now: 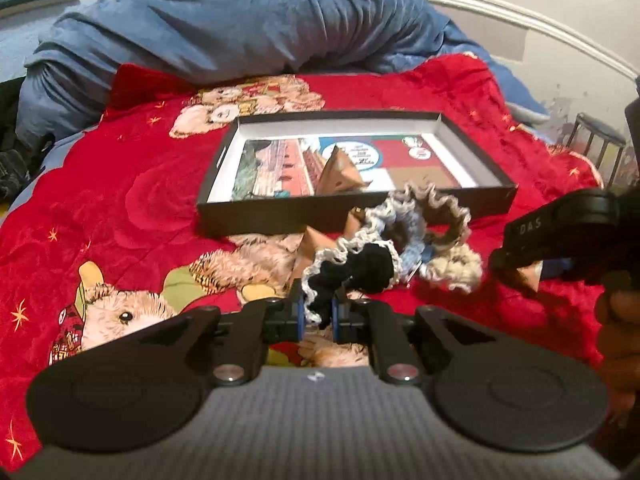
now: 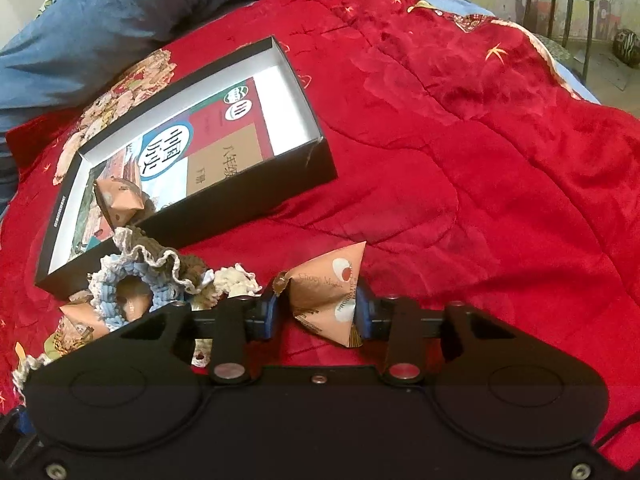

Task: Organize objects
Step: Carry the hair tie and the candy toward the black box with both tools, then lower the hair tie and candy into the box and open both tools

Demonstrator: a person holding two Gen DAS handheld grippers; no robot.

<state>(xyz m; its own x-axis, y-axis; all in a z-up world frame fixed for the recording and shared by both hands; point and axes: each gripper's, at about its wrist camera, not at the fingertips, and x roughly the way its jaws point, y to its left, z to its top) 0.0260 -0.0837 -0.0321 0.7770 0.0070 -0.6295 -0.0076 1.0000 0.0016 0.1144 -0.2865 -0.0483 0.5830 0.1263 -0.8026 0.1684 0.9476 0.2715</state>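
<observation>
A black box (image 1: 280,216) (image 2: 316,160) with a book inside lies on the red blanket; a brown triangular packet (image 1: 340,174) (image 2: 118,198) lies in it. My left gripper (image 1: 319,312) is shut on a bunch of crocheted scrunchies (image 1: 360,268), lifted just in front of the box; they also show in the right wrist view (image 2: 136,280). My right gripper (image 2: 316,312) is shut on another brown triangular packet (image 2: 328,300), held above the blanket right of the scrunchies. The right gripper (image 1: 516,270) shows at the right edge of the left wrist view. A further packet (image 2: 78,316) lies under the scrunchies.
A rumpled blue duvet (image 1: 224,28) lies behind the box. The red teddy-bear blanket (image 2: 460,140) covers the bed. A dark stool (image 2: 560,4) stands beyond the bed's right edge. A white bed rail (image 1: 500,12) curves at the back right.
</observation>
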